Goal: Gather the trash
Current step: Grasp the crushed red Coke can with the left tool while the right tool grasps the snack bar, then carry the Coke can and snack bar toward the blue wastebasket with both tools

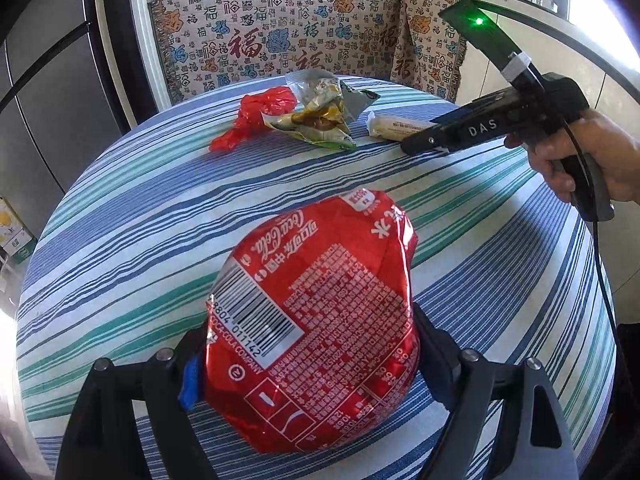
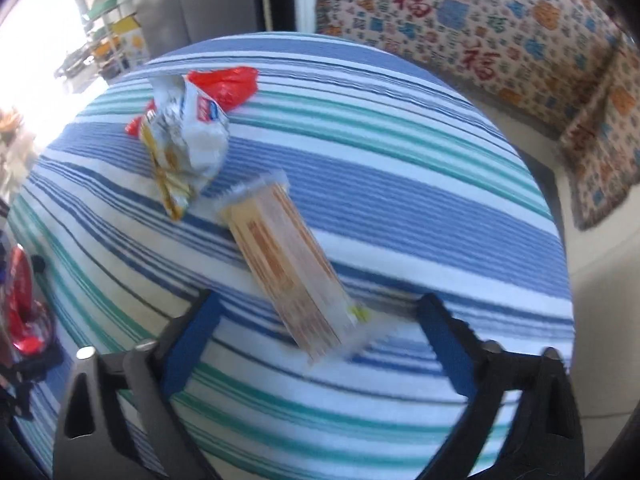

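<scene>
My left gripper (image 1: 308,344) is shut on a crumpled red Coca-Cola wrapper (image 1: 316,320) and holds it over the striped table (image 1: 120,240). Farther back lie a red plastic bag (image 1: 256,116), a crumpled silver-and-yellow snack packet (image 1: 324,116) and a long cream wrapper (image 1: 396,125). My right gripper (image 1: 416,145) reaches in from the right, its tip at the cream wrapper's near end. In the right wrist view my right gripper (image 2: 320,320) is open, with the near end of the cream wrapper (image 2: 284,264) lying between its blue pads (image 2: 192,352). The snack packet (image 2: 184,148) and red bag (image 2: 228,84) lie beyond.
The round table (image 2: 400,160) has a blue, green and white striped cloth. A sofa with a patterned cover (image 1: 280,24) stands behind it and shows in the right wrist view (image 2: 500,32). Grey cabinets (image 1: 44,92) stand at the left. The red wrapper shows at the left edge (image 2: 24,304).
</scene>
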`<state>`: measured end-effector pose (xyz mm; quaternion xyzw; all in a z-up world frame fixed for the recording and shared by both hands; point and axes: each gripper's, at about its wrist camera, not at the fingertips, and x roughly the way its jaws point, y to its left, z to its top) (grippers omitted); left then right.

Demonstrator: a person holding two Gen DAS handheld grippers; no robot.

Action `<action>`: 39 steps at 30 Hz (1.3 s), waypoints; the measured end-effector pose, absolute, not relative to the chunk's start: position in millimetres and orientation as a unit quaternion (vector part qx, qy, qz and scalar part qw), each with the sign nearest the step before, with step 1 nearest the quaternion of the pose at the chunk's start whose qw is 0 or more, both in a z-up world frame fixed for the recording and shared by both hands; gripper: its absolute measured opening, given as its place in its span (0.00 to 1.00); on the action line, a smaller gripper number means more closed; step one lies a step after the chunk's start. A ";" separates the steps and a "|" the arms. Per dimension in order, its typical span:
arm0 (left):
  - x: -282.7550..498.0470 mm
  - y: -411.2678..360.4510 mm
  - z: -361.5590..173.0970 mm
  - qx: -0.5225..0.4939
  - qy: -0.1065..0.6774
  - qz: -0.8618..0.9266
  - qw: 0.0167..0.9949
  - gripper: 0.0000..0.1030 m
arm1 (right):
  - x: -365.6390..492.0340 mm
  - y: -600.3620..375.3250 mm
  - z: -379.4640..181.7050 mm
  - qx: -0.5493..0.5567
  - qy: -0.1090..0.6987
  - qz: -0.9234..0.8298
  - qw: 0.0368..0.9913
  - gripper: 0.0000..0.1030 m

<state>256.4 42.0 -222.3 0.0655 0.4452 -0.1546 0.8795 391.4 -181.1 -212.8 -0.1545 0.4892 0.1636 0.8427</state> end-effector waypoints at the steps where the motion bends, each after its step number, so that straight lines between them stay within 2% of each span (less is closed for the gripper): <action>1: 256.9 43.4 -222.5 0.062 0.446 -0.148 0.881 0.84 | 391.1 -178.2 -209.7 -0.156 0.483 0.162 0.846 0.43; 3: 258.7 48.0 -222.8 0.054 0.447 -0.133 0.883 0.84 | 386.4 -176.8 -208.3 -0.151 0.485 0.151 0.848 0.29; 10: 264.4 57.2 -223.4 0.031 0.450 -0.087 0.888 0.84 | 324.1 -183.6 -211.6 -0.084 0.479 0.047 0.873 0.29; 14: 271.6 60.3 -223.3 0.020 0.451 -0.068 0.890 0.84 | 281.8 -157.7 -214.4 -0.072 0.462 0.083 0.880 0.30; 15: 272.6 61.1 -223.3 0.018 0.451 -0.067 0.890 0.84 | 275.5 -152.6 -215.5 -0.067 0.457 0.092 0.882 0.32; 19: 271.6 61.0 -223.5 0.026 0.450 -0.079 0.889 0.84 | 275.0 -143.9 -218.9 -0.062 0.448 0.114 0.885 0.62; 23: 265.4 68.0 -223.5 0.039 0.449 -0.107 0.886 0.84 | 276.1 -140.1 -222.6 -0.105 0.448 0.119 0.880 0.74; 25: 261.5 75.7 -223.5 0.040 0.449 -0.112 0.886 0.84 | 272.7 -140.8 -226.4 -0.113 0.445 0.113 0.881 0.86; 26: 259.8 80.4 -223.6 0.039 0.449 -0.113 0.886 0.84 | 271.7 -144.7 -227.9 -0.106 0.439 0.114 0.885 0.87; 28: 255.9 87.3 -223.2 0.035 0.447 -0.119 0.886 0.84 | 268.7 -145.6 -229.7 -0.110 0.428 0.116 0.889 0.95; 31: 254.2 95.9 -221.5 0.017 0.444 -0.140 0.885 0.84 | 270.6 -146.1 -232.1 -0.108 0.433 0.114 0.887 0.99; 36: 255.1 98.7 -219.9 0.012 0.441 -0.172 0.881 0.84 | 273.3 -143.5 -230.1 -0.114 0.453 0.126 0.875 0.99; 38: 256.3 96.5 -220.0 0.017 0.441 -0.180 0.879 0.84 | 279.2 -145.1 -223.8 -0.103 0.485 0.140 0.857 0.94; 39: 256.6 96.9 -220.2 0.017 0.440 -0.183 0.879 0.84 | 282.3 -146.6 -219.2 -0.091 0.498 0.152 0.849 0.86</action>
